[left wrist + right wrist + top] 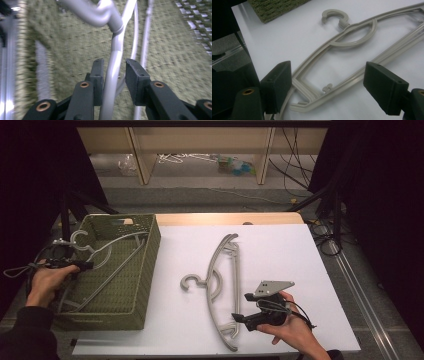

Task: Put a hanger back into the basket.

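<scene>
A grey plastic hanger lies tilted inside the green woven basket at the table's left, its hook over the far left rim. My left gripper reaches over that rim. In the left gripper view the hanger's arm runs between the jaws of my left gripper, against one pad with a gap to the other, so the gripper is open. A second grey hanger lies flat on the white table top. My right gripper stands wide open by its near end, with that hanger in front of the right gripper.
The white table top has bare room to the right of the flat hanger. The basket's corner sits close to that hanger's hook. Behind the table stand a wooden shelf and loose cables on the floor.
</scene>
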Available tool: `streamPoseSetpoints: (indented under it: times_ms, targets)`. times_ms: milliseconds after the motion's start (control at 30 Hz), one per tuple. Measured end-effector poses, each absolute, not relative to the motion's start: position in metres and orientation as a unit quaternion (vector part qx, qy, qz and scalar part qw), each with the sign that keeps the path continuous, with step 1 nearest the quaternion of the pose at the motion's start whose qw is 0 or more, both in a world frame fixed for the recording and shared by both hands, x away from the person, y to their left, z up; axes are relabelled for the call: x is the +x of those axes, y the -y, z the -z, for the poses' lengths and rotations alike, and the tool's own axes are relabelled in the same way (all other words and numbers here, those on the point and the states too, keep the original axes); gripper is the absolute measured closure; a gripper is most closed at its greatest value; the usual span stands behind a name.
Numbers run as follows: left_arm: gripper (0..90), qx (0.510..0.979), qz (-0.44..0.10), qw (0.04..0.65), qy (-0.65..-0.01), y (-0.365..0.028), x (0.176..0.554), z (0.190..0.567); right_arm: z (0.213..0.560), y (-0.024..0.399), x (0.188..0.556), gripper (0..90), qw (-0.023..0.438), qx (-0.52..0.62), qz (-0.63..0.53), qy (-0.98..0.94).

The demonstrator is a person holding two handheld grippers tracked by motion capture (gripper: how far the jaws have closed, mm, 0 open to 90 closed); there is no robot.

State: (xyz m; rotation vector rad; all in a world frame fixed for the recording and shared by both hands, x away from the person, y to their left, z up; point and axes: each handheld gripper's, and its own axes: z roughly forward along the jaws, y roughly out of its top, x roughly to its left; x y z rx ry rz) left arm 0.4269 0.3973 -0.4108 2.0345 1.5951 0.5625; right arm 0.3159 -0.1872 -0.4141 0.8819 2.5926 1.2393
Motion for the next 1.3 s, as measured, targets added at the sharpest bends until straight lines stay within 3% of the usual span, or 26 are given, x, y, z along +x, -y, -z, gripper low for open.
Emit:
streamPoseSetpoints:
  times_ms: [200,533,767,1000,1300]
  targets:
    - [67.8,0.728,-0.216,0.265,-0.593,-0.401,0.422,0.403,0.415,0.187,0.316,23.9,0.068,0.293,-0.409,-0.862]
    - [45.8,0.712,-0.248,0.351,-0.556,-0.379,0.390,0.370,0.417,0.186,0.316,23.9,0.070,0.295,-0.410,-0.860]
    - [30.2,0.684,-0.248,0.450,-0.518,-0.328,0.355,0.358,0.419,0.188,0.318,22.9,0.071,0.300,-0.415,-0.856]
    - [20.0,0.690,-0.230,0.502,-0.469,-0.271,0.331,0.359,0.421,0.189,0.321,20.7,0.082,0.309,-0.427,-0.846]
    - [20.0,0.725,-0.193,0.540,-0.382,-0.201,0.298,0.377,0.422,0.189,0.321,20.0,0.083,0.312,-0.431,-0.842]
